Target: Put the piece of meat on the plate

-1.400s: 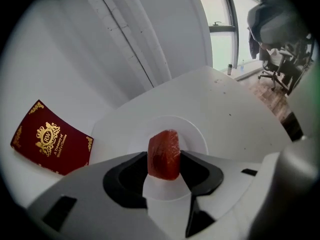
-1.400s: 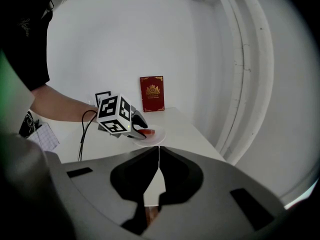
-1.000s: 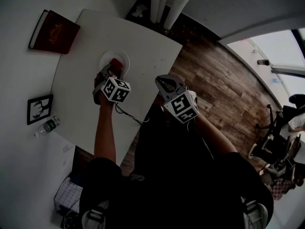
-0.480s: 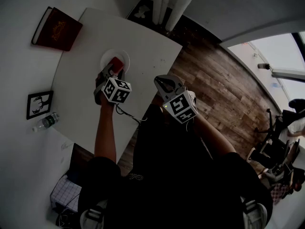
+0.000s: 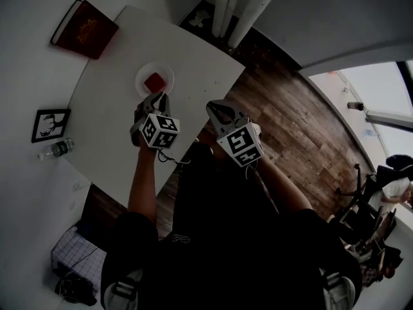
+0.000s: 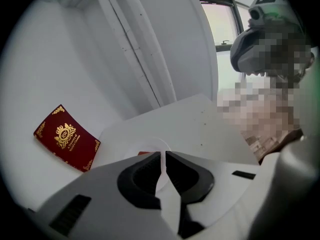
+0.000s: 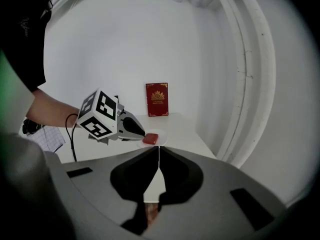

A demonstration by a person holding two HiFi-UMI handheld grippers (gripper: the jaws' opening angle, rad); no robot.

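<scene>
The red piece of meat [image 5: 155, 82] lies on the small white plate [image 5: 143, 73] on the white table [image 5: 200, 70]. My left gripper [image 5: 160, 97] hangs just short of the plate on my side, raised off the table; its jaws are closing, almost together, with nothing between them. In the left gripper view [image 6: 163, 156] only a sliver of the meat [image 6: 144, 153] and the plate [image 6: 150, 145] shows past the tips. The right gripper [image 5: 214, 106] stays shut and empty over the table's near edge. The right gripper view [image 7: 159, 151] looks at the meat [image 7: 150, 139] and the left gripper [image 7: 141, 132].
A dark red book [image 5: 85, 28] lies at the table's far left corner. A framed picture [image 5: 50, 125] and a water bottle [image 5: 55, 150] sit off the left side. White pipes [image 5: 232, 5] rise beyond the table. Wooden floor [image 5: 290, 121] lies to the right.
The left gripper has let go of the meat, which now lies on the plate, and has drawn back and up with its jaws coming together. The right gripper has not moved.
</scene>
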